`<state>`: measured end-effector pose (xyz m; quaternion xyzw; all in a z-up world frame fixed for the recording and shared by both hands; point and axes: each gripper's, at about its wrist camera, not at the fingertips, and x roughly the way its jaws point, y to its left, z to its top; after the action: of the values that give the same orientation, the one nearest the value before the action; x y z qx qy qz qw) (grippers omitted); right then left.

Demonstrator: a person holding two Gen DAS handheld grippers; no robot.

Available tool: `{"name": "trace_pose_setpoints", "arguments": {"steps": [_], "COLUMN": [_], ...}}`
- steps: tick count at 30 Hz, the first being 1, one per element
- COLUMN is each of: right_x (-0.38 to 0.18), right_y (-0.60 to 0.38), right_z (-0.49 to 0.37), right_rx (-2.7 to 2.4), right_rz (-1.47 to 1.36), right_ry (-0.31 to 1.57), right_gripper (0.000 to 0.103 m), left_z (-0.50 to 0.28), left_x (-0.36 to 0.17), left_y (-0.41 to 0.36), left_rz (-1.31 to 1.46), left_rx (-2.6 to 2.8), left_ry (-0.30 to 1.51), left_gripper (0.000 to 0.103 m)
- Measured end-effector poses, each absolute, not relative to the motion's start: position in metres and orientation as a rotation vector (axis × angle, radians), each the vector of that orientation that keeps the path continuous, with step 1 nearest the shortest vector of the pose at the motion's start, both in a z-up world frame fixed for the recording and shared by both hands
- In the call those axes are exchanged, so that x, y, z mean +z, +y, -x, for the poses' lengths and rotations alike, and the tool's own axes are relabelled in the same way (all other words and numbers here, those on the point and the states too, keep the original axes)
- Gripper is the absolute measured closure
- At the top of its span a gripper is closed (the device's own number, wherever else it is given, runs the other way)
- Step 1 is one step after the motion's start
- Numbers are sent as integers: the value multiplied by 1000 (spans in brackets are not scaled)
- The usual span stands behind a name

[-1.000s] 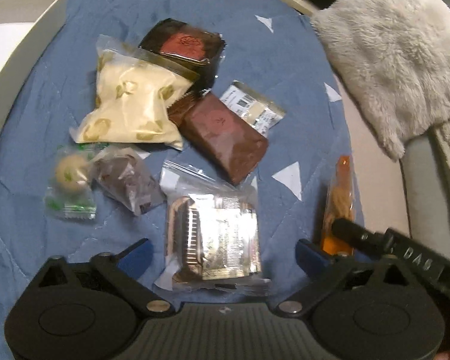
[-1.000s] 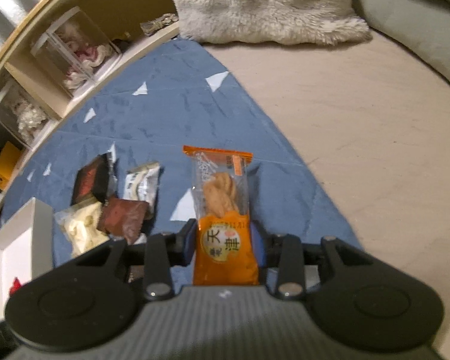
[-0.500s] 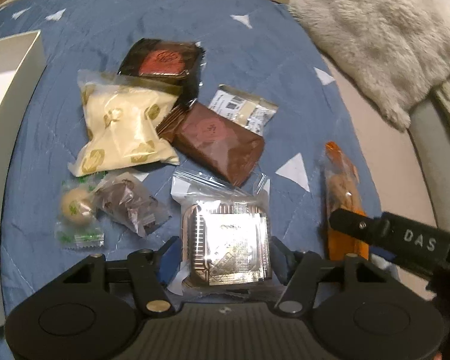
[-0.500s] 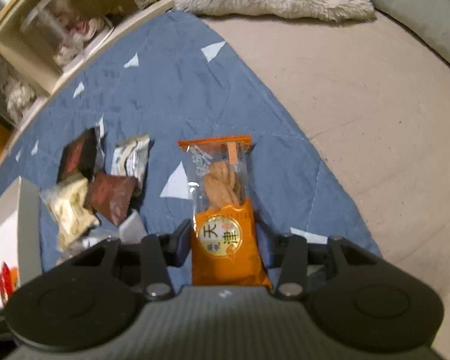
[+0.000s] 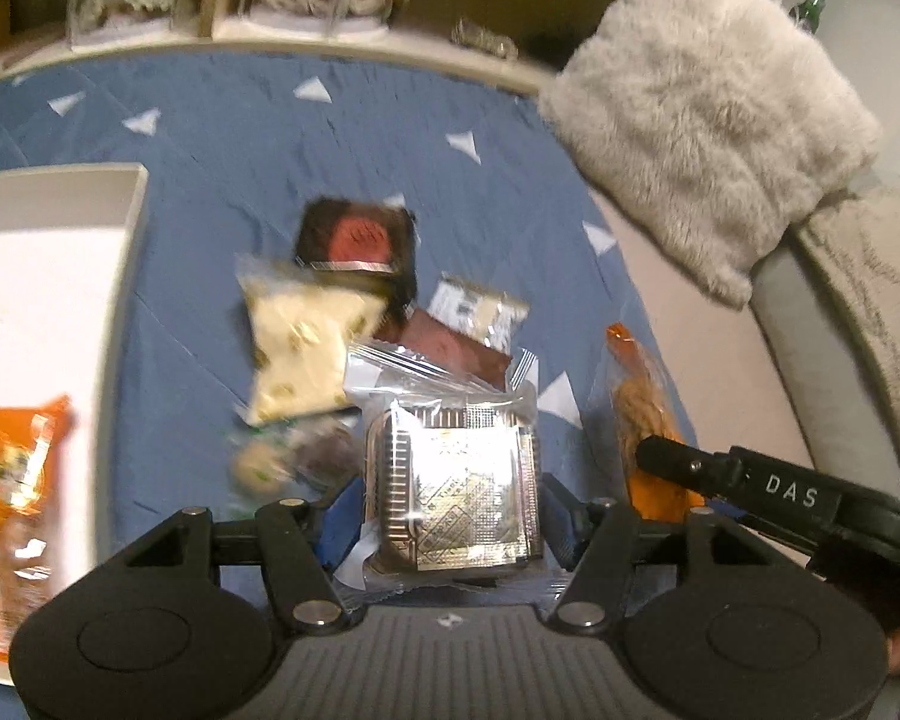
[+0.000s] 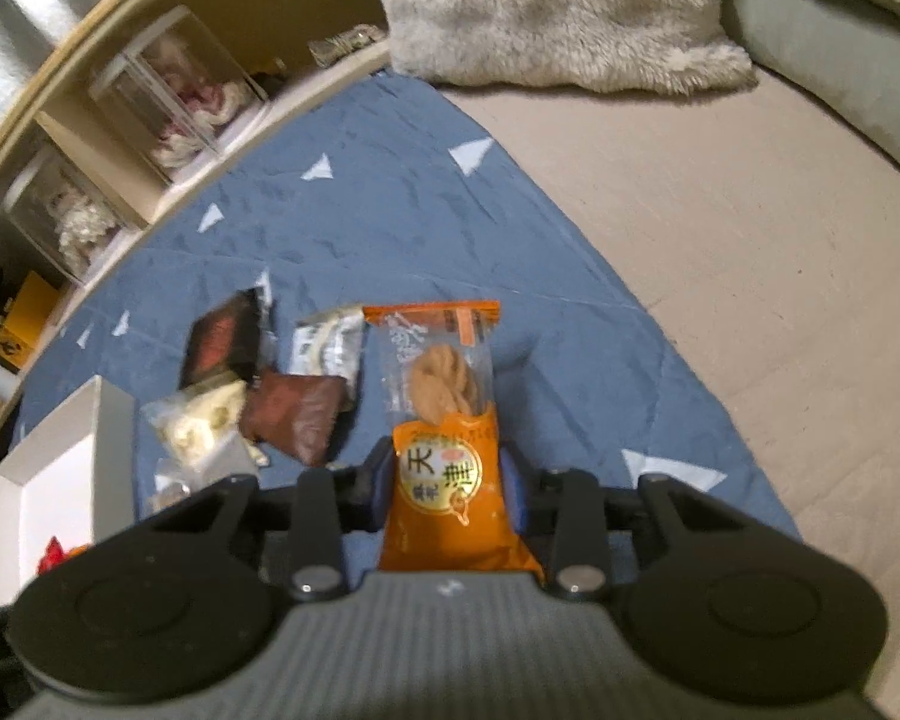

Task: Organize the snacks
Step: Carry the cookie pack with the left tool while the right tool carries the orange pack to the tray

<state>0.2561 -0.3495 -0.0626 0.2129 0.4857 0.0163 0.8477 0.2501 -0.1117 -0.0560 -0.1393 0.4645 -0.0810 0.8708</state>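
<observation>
Snacks lie in a loose heap on the blue cloth, ahead of both pairs of fingers; two are already gripped. The left gripper pinches a silver foil pack in a clear wrapper, its blue pads pressed to the pack's two sides, the pack raised off the cloth and pointing away from the fingers. Just beyond those fingertips sit a cream pack, a brown pack, a dark pack with a red seal and a small white-labelled pack; to the left of the fingers, low and blurred, are what seem to be a round green-wrapped sweet and a dark sweet beside it. Far to the left stands a white box with an orange pack lying inside it. The right gripper clamps an orange twist pack between its pads, which have just been closing on it; the pack's clear top with the fried twist sticks out past the fingertips. Left of these fingers lies the same heap; further left, the box corner. Beyond the cloth, ahead of the fingers, are a furry cushion and a shelf with clear boxes; bare beige floor lies to the right.
</observation>
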Motion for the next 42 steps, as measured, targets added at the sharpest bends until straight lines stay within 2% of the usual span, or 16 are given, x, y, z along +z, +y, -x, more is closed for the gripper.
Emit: {"name": "trace_pose_setpoints", "arguments": {"steps": [9,18,26,42], "right_x": [-27,-11,-6,-14], "right_y": [-310,-249,-186,-56], "right_z": [-234,-224,-215,-212], "right_rx": [109,196,267,384], "right_rz": [-470,-406,-377,-425], "right_ry": [922,899,926,983], "right_gripper": [62,62,62,62], "left_z": [-227,-201,-182,-148], "left_x": [-30,-11,0,-8], "left_y": [-62,8,76,203], "left_rz": [274,270,253,247], "left_rx": [-148,-92,-22,103], "left_ry": [921,893,892,949], "left_gripper": [41,40,40,40]}}
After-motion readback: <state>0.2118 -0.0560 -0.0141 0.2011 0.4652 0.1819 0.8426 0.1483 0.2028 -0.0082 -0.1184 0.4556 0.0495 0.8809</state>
